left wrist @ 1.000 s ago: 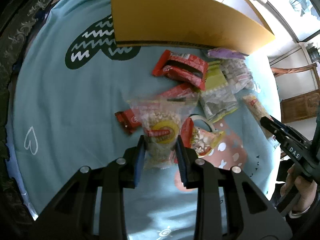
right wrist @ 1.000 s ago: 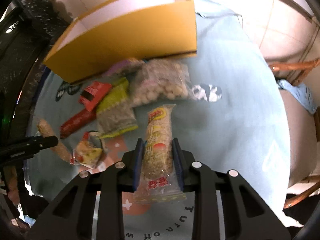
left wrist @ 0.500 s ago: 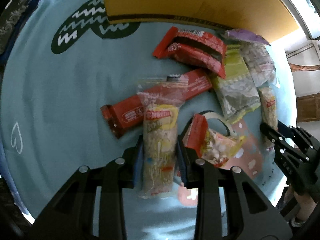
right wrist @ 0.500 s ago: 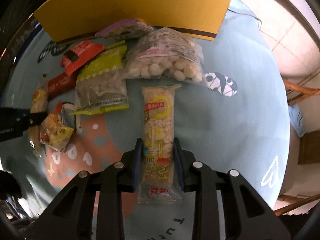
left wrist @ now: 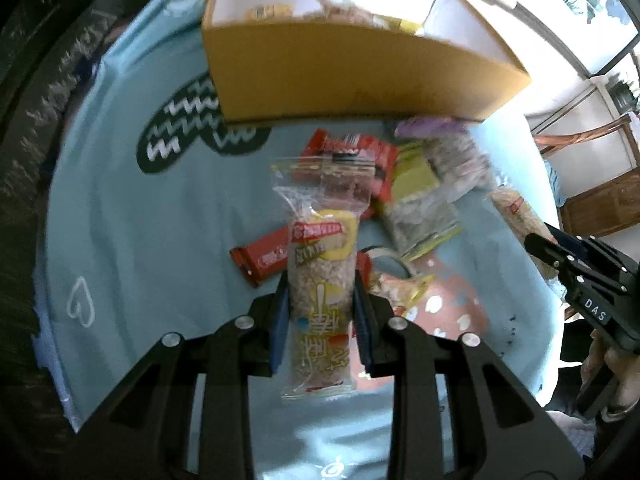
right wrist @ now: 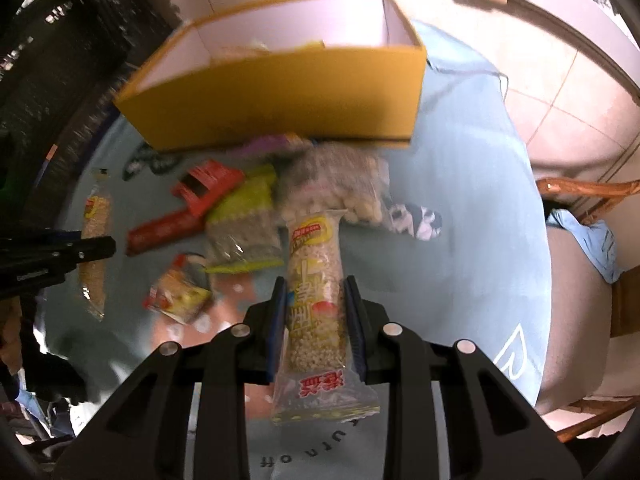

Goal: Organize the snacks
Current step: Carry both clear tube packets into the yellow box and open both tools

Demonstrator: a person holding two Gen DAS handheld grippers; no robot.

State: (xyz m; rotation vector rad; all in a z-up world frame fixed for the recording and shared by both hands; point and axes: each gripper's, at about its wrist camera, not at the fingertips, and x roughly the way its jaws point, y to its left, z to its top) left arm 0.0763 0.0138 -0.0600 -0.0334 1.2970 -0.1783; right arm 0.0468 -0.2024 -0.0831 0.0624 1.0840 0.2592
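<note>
My left gripper (left wrist: 320,300) is shut on a clear puffed-rice bar packet (left wrist: 320,264) with a yellow and red label, held above the blue tablecloth. My right gripper (right wrist: 316,300) is shut on a second, matching rice bar packet (right wrist: 316,276). Each gripper shows in the other's view: the right gripper (left wrist: 560,256) at the right edge, the left gripper (right wrist: 80,250) at the left edge. Behind the loose snacks stands an open yellow box (left wrist: 352,76) (right wrist: 280,96) with white inner walls and some packets inside.
Between the grippers and the box lie red wafer packs (left wrist: 348,152), a long red bar (left wrist: 264,258), a green packet (left wrist: 416,200), a bag of white balls (right wrist: 344,184), a purple packet (left wrist: 428,124) and a small yellow-red packet (right wrist: 180,296). A wooden chair (right wrist: 580,192) stands beyond the table's right edge.
Half a second ago both grippers were low over the table. Both have since risen with their packets still gripped, and the box's inside now shows.
</note>
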